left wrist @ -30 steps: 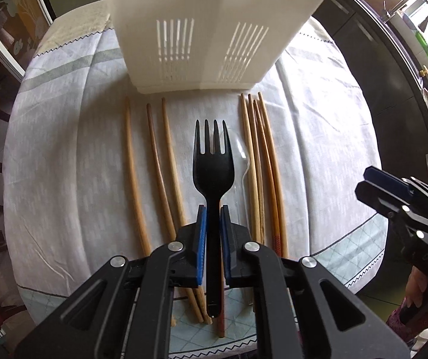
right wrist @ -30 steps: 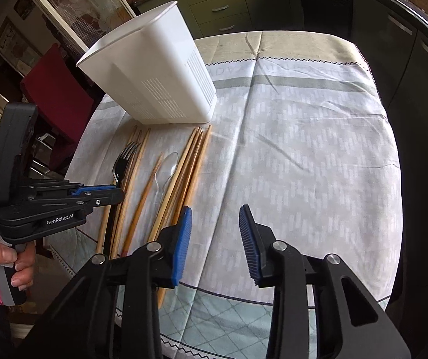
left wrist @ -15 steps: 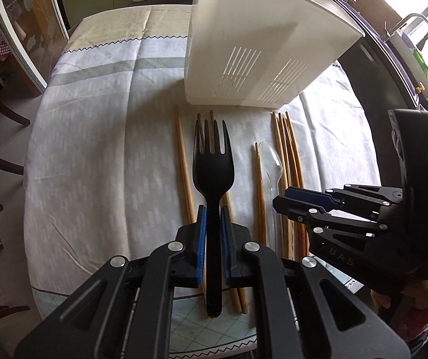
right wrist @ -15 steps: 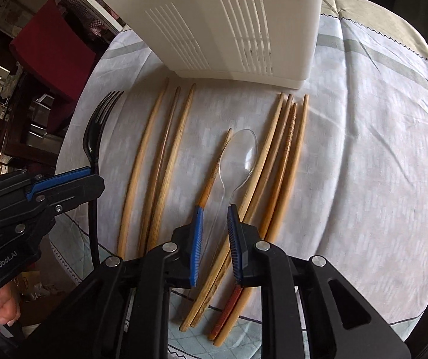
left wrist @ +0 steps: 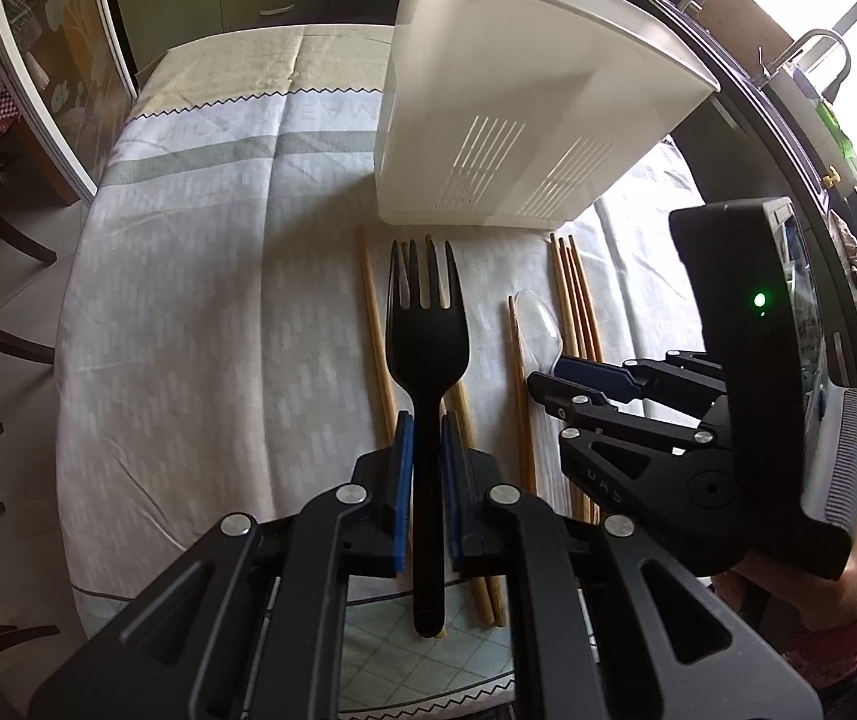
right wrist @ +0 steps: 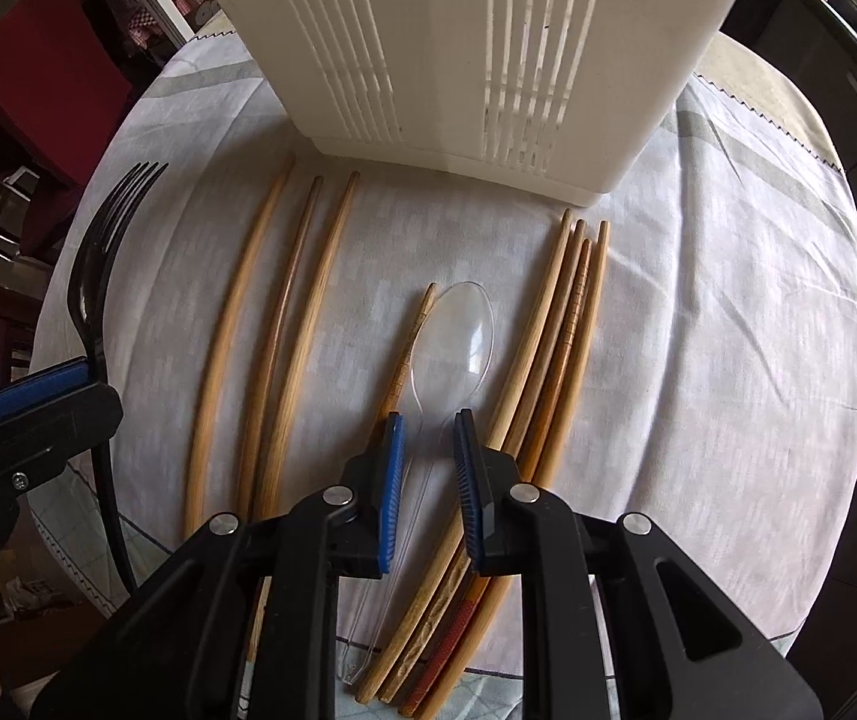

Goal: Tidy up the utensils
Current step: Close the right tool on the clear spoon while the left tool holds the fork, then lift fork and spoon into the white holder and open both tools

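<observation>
Two grippers at work beside a white slotted caddy (right wrist: 464, 54). The right gripper (right wrist: 428, 480), at lower centre of its view, straddles the thin stem of a clear plastic spoon (right wrist: 458, 336), whose bowl lies just above the fingertips at frame centre; the pads do not visibly press on the stem. Risk: the slim, slippery handle may slide out or twist, or the neighbouring chopsticks (right wrist: 572, 324), lying just right of the spoon, may be pinched along with it. The left gripper (left wrist: 425, 480) is clenched on a black fork (left wrist: 427, 336), tines toward the caddy at upper centre.
</observation>
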### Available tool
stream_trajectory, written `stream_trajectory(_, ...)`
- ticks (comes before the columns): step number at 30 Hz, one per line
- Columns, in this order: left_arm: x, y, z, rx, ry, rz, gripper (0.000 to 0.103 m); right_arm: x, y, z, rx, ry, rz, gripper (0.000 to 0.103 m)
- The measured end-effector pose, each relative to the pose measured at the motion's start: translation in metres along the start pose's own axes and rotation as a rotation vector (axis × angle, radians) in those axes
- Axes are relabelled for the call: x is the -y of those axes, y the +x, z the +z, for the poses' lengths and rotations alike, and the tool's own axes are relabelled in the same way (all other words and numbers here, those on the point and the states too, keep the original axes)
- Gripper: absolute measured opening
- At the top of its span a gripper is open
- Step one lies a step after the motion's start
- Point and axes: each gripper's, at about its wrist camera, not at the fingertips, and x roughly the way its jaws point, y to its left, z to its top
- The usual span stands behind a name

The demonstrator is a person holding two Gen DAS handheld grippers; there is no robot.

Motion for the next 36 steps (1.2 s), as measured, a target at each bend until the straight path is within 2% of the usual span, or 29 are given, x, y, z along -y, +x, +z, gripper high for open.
stream_trajectory(4,-0.001,-0.005,0.002,0.022,0.006,0.008,0.009,-0.009,0.003,0.002,0.036,0.007,-0.017,0.012)
stream_trajectory(9,-0.003,-0.012,0.002,0.043,0.005,0.003,0.009,0.004,-0.006,-0.002,0.085,0.038,0.059,0.01)
stream_trajectory(12,-0.005,-0.022,0.002,0.082,-0.001,-0.019,0.009,0.01,-0.031,-0.014,0.173,0.047,0.118,0.01)
stream_trajectory(16,-0.005,-0.045,0.009,0.159,-0.013,-0.068,0.009,0.011,-0.079,-0.028,0.334,0.051,0.199,0.01)
stream_trajectory(18,-0.003,-0.061,0.016,0.214,-0.011,-0.098,0.009,0.016,-0.101,-0.029,0.404,0.058,0.244,0.01)
stream_trajectory(21,0.004,-0.088,0.033,0.325,-0.001,-0.127,0.009,0.018,-0.134,-0.028,0.526,0.052,0.253,0.01)
stream_trajectory(27,0.025,-0.127,0.078,0.592,0.046,-0.148,0.009,0.035,-0.188,-0.021,0.68,0.052,0.27,0.01)
stream_trajectory(31,0.034,-0.131,0.106,0.762,0.078,-0.123,0.009,0.062,-0.216,-0.024,0.741,0.062,0.279,0.01)
stream_trajectory(33,0.038,-0.129,0.116,0.811,0.087,-0.125,0.009,0.072,-0.228,-0.029,0.763,0.061,0.275,0.01)
stream_trajectory(36,0.043,-0.117,0.126,0.85,0.106,-0.086,0.009,0.077,-0.235,-0.023,0.795,0.068,0.274,0.009)
